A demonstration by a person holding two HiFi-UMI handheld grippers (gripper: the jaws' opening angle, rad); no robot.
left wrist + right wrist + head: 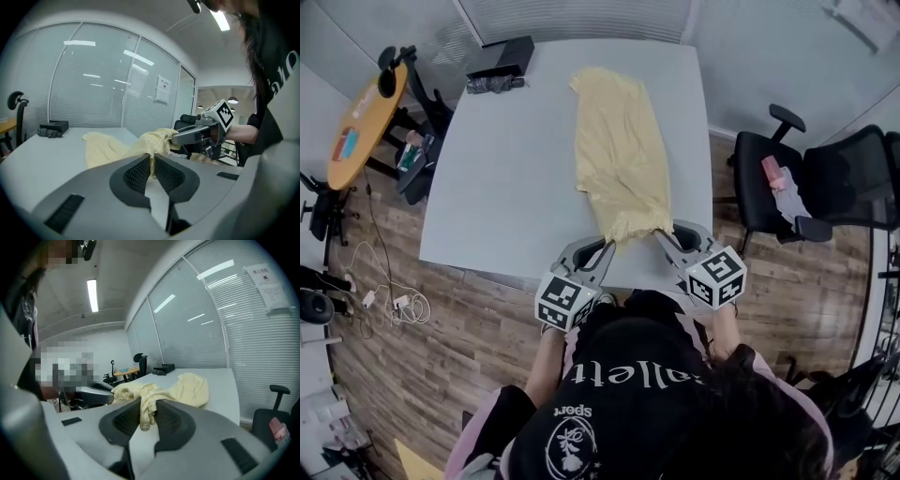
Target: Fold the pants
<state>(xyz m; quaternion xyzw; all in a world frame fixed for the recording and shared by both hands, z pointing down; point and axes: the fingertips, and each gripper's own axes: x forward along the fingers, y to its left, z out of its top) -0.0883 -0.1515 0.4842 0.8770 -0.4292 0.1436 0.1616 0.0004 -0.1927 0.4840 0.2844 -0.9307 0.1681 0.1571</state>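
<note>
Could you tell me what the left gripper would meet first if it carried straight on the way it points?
The yellow pants: the left gripper pinches their bunched end, and more fabric lies directly ahead. The right gripper seems just right of that line.

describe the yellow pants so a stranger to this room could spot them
Find the large pale grey square table mid-room. The pale yellow fabric pants lie along its right half, near end pinched by the left gripper and right gripper. They are the only light thing on it: the black rectangular box and dark bundle sit at its far left corner.
</note>
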